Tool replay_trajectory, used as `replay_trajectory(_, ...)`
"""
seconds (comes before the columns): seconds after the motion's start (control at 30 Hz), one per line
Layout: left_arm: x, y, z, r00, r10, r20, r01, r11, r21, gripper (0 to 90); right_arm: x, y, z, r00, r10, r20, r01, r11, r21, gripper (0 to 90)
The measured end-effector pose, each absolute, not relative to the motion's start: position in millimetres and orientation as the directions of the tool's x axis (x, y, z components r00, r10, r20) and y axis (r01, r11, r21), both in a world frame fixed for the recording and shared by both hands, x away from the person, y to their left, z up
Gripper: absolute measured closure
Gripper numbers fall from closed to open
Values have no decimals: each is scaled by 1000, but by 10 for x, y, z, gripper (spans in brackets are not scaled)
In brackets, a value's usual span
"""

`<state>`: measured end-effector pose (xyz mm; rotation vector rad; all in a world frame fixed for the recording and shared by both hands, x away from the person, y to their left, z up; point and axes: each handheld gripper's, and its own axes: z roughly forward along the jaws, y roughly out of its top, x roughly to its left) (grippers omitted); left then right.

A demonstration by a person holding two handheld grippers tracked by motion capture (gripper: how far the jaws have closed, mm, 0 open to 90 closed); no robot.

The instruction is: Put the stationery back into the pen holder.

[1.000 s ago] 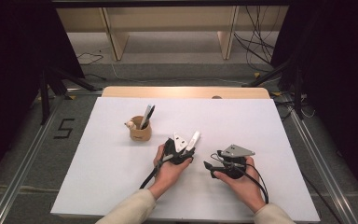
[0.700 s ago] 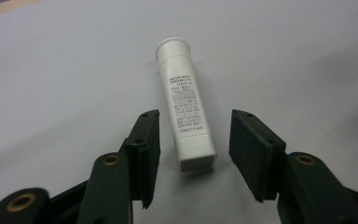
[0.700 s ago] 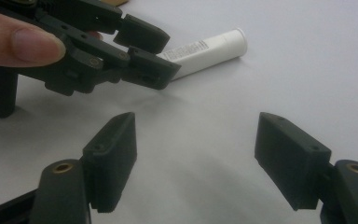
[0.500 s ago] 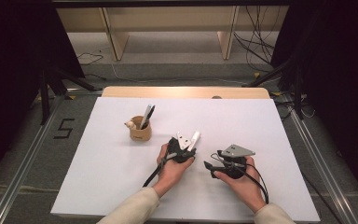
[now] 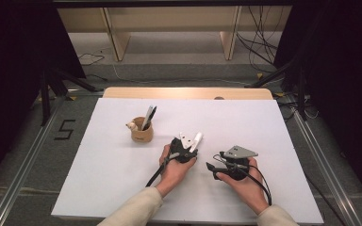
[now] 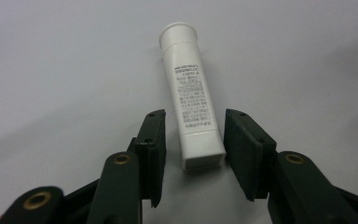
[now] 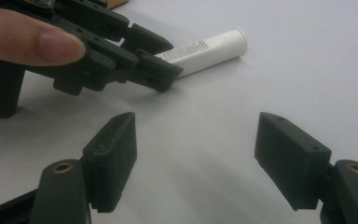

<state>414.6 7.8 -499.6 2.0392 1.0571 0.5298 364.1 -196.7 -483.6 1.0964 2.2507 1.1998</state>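
A white tube [image 6: 191, 93] with small print lies flat on the white table [image 5: 99, 165], cap end pointing away. My left gripper [image 6: 195, 116] straddles its flat crimped end, and its jaws have just been closing. The tube is between them, with a narrow gap showing at each pad [image 6: 151, 149]. From above, the tube [image 5: 196, 140] sticks out past the left gripper [image 5: 185, 147] at mid-table. My right gripper [image 7: 196, 135] stands wide open over bare table just to the right, holding nothing. It faces the tube [image 7: 205, 49] and the left gripper [image 7: 156, 65]. Seen from above, the right gripper [image 5: 213, 166] points left.
A small wooden cup [image 5: 142, 132] holding pens stands left of the hands, with a little pale figure [image 5: 131, 125] on its rim. Cables trail from both grippers toward the near edge. Wooden shelving [image 5: 169, 28] stands beyond the far edge.
The left gripper's jaws have drawn in closer around the tube's end. Both hands and the tube have stayed where they were.
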Motion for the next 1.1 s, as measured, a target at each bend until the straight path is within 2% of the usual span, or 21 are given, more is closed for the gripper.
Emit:
replay_trajectory(0.57,4161,84,-4995,536,843,-34,541,-312,781,699,3643,-1970,-4834,-632,774,42,466,336,818,300)
replay_trajectory(1.1,4148,91,-4995,539,842,-33,536,-312,784,712,3649,-1985,-4832,-623,781,45,470,328,820,300)
